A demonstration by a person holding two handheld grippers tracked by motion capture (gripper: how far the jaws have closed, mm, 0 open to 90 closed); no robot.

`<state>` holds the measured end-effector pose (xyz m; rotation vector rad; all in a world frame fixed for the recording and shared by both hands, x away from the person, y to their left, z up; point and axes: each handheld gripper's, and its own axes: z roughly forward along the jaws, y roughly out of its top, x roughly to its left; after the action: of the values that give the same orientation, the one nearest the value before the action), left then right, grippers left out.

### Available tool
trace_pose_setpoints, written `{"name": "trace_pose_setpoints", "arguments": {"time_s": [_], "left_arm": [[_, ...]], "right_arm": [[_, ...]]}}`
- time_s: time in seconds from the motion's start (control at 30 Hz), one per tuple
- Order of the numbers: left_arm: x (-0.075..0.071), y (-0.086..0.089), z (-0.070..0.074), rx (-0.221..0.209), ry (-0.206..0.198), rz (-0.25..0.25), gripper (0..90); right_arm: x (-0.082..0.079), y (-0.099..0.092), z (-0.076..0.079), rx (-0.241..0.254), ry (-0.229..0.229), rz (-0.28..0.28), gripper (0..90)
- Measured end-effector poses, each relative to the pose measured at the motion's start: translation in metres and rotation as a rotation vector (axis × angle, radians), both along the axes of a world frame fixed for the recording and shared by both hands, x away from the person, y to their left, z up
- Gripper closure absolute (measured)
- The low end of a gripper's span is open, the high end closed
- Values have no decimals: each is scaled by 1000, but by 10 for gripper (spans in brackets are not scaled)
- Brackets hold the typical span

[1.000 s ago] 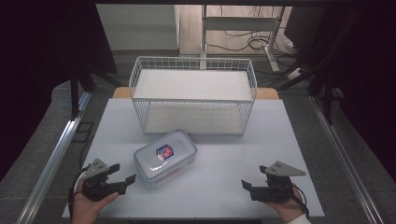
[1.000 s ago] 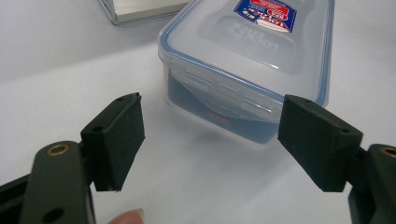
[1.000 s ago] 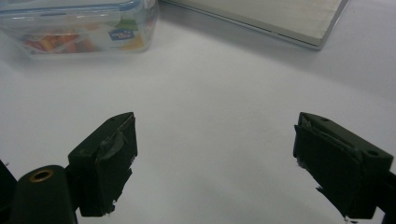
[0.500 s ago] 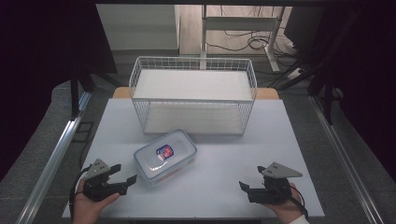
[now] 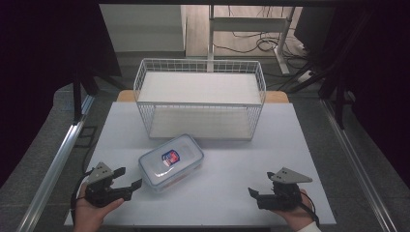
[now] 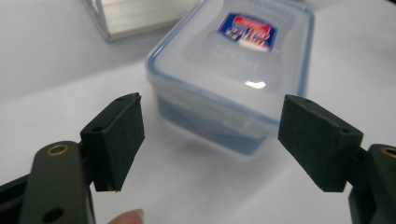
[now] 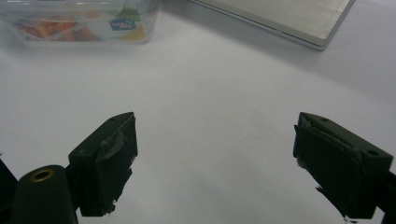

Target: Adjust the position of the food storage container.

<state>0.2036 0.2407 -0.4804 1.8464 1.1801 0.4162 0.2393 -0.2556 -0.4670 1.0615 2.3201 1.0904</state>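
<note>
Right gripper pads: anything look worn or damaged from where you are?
Yes. The right gripper has ragged pads: the facing is torn and peeling at the edges. The left gripper has clean, square pads.

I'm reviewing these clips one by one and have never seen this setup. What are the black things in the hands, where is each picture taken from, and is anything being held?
No robot arm here: a person holds a hand-operated two-jaw gripper in each hand. The high view looks down from above the person's side of the white table. There the left gripper sits at lower left, the right gripper at lower right.

The other two pictures come from small cameras riding on the grippers, looking along their black jaws.

On the table lies a clear plastic container with a snap-on lid and a red and blue label. Behind it stands a white wire basket.

Nothing is held. The left gripper's jaws stand open just short of the container; the right gripper is open over bare table.
</note>
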Motion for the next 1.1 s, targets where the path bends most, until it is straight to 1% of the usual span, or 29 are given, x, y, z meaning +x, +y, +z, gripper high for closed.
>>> {"name": "trace_pose_setpoints", "arguments": {"time_s": [0.13,0.17,0.2,0.3,0.4,0.47,0.53,0.57,0.67,0.73,0.77,0.8,0.87,0.9,0.93,1.0,1.07,1.1], "left_arm": [[4,-6,7,-8,1,-17,225],[9,-9,12,-3,-1,-22,225],[9,-9,12,-3,-1,-22,226],[19,-13,21,6,-8,-26,229],[35,-17,34,2,-8,-42,230],[46,-19,41,9,-9,-49,237],[58,-21,46,16,-5,-51,255],[64,-22,47,25,0,-43,269],[83,-26,46,43,38,-49,316],[95,-30,44,47,56,-51,340],[99,-31,43,44,64,-61,353],[106,-34,42,49,68,-83,361],[116,-39,40,85,72,-112,390],[120,-40,40,91,74,-123,390],[128,-43,39,83,84,-127,406],[136,-47,39,112,89,-128,452],[145,-51,37,138,88,-119,523],[151,-54,35,144,104,-115,567]], "right_arm": [[1,-1,-1,-1,9,2,141],[3,0,-3,3,18,1,142],[3,0,-3,3,18,1,142],[4,1,-4,-1,23,6,142],[4,1,-4,-4,25,7,144],[4,1,-4,-7,26,6,145],[4,1,-5,-11,29,2,146],[5,0,-5,-12,29,1,146],[6,-1,-6,-14,30,-9,147],[6,-2,-6,-10,28,-24,149],[7,-2,-6,-7,29,-31,150],[7,-2,-7,-7,31,-37,150],[8,-3,-8,-8,30,-47,152],[8,-3,-8,-8,30,-47,152],[8,-3,-8,-8,31,-47,153],[8,-3,-8,-8,29,-50,153],[8,-3,-7,-8,26,-52,153],[8,-3,-7,-8,26,-52,153]]}}
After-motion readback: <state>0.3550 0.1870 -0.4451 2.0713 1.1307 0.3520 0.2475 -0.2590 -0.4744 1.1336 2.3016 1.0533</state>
